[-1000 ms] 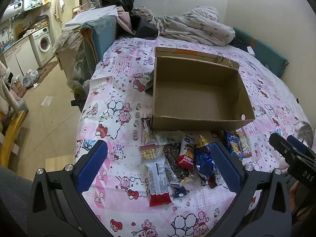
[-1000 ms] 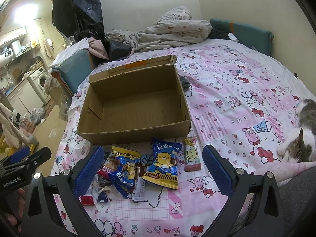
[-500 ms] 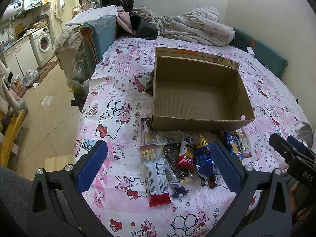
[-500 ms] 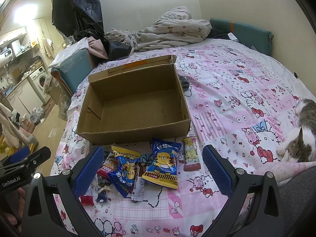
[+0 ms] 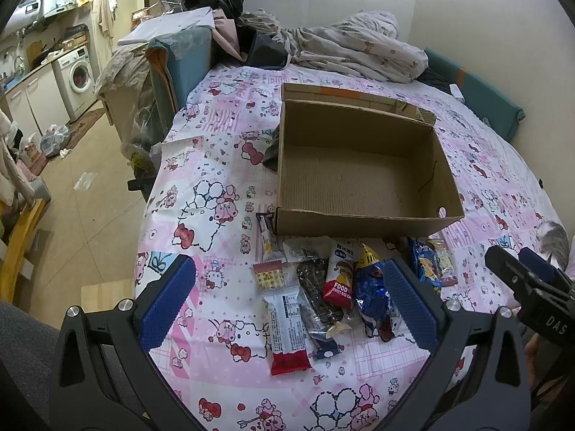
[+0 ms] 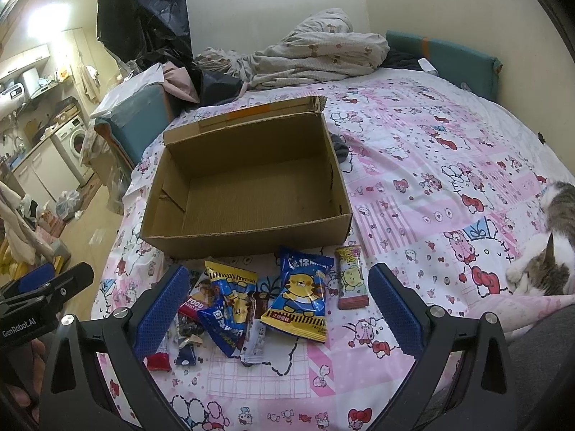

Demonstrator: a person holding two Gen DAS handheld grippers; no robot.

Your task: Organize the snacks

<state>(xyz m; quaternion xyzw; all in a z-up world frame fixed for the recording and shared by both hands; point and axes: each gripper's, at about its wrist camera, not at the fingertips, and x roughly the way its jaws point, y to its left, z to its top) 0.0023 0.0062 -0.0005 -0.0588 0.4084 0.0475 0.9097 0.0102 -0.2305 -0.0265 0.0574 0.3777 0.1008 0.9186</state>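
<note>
Nothing is picked up yet: the left hand-held gripper (image 5: 289,303) and right hand-held gripper (image 6: 278,309) hang wide open over the snacks (image 6: 251,305) on the bed (image 6: 431,165), near the empty box (image 6: 248,186), so next one must close on a packet.

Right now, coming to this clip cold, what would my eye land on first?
Probably the open, empty cardboard box in the middle of the pink cartoon-print bedspread, with a jumble of snack packets strewn along its near side. Next, the grey-and-white cat lying at the bed's right edge. Both the left gripper and right gripper hang open above the snacks, holding nothing.
</note>
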